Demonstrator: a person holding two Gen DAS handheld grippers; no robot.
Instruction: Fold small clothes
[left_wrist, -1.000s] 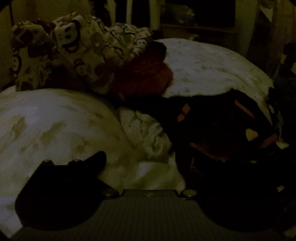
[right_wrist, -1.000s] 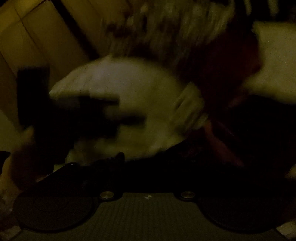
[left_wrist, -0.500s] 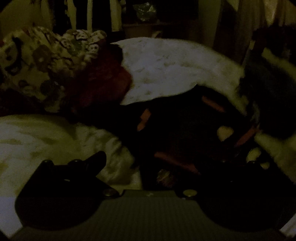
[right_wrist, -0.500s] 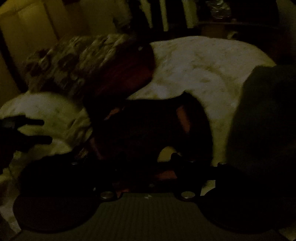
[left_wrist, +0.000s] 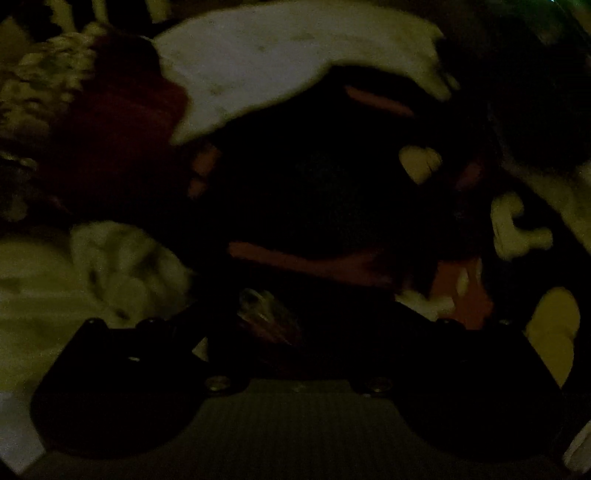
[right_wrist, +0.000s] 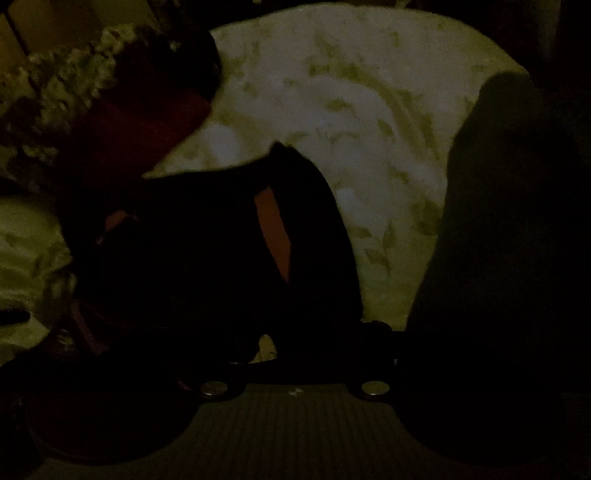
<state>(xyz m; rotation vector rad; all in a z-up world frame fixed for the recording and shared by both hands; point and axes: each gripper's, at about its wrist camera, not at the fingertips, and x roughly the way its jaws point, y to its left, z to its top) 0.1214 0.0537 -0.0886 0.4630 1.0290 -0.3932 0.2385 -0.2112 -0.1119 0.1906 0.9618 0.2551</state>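
Dim light. Right gripper (right_wrist: 295, 332) jaws closing over dark garment (right_wrist: 207, 251) lying on bedsheet (right_wrist: 369, 129); grip unclear. Left gripper (left_wrist: 295, 325) state cannot be told.

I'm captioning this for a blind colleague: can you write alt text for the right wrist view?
Dim view: a dark garment with an orange stripe lies on a pale leaf-print bedsheet. The right tool is closing just over its near edge; a patterned cloth sits far left.
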